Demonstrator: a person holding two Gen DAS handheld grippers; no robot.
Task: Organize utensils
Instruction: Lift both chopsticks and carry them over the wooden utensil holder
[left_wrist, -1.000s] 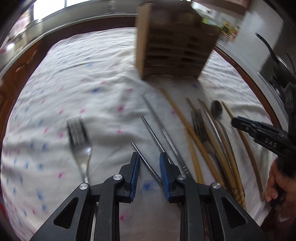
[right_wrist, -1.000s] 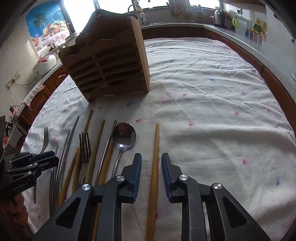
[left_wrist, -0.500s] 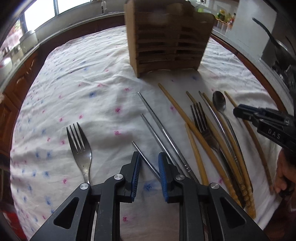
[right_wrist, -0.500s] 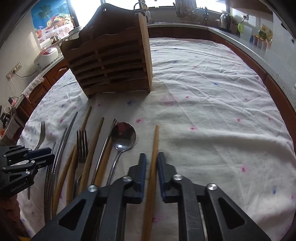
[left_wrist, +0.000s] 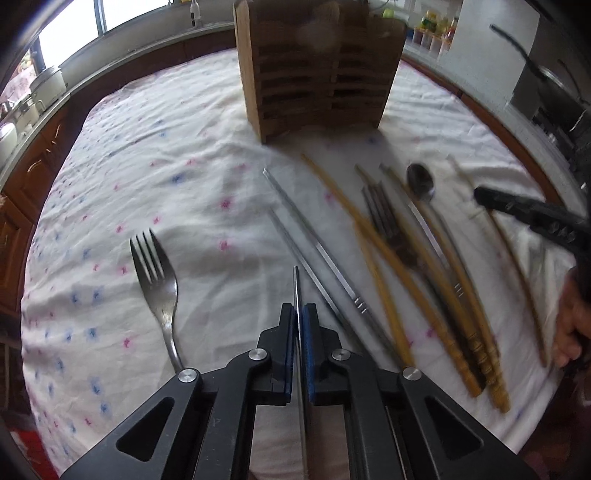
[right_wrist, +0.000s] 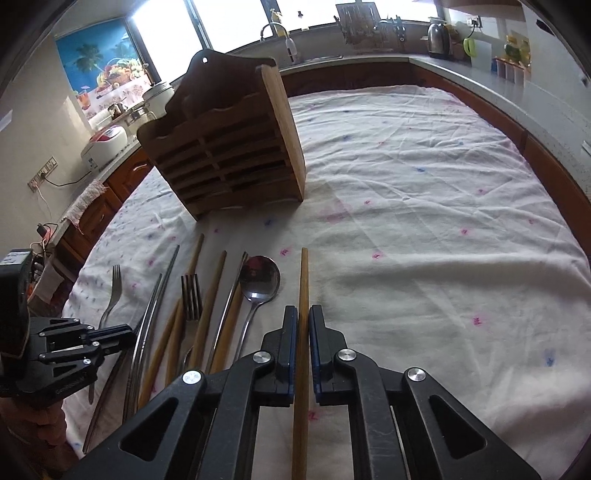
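Observation:
My left gripper is shut on a thin metal chopstick and holds it just above the cloth. My right gripper is shut on a wooden chopstick that points toward the wooden utensil holder. The holder also shows in the left wrist view at the far middle. Between the grippers lie two metal chopsticks, several wooden chopsticks, a fork and a spoon. A lone fork lies left of my left gripper.
A white cloth with pink and blue marks covers the round table. The table's wooden rim curves along the right. Kitchen counters with a kettle and a sink tap stand behind.
Both grippers have closed from open: the left on the metal chopstick, which now points straight ahead, the right on the wooden chopstick. The left view has swung so the holder is centred.

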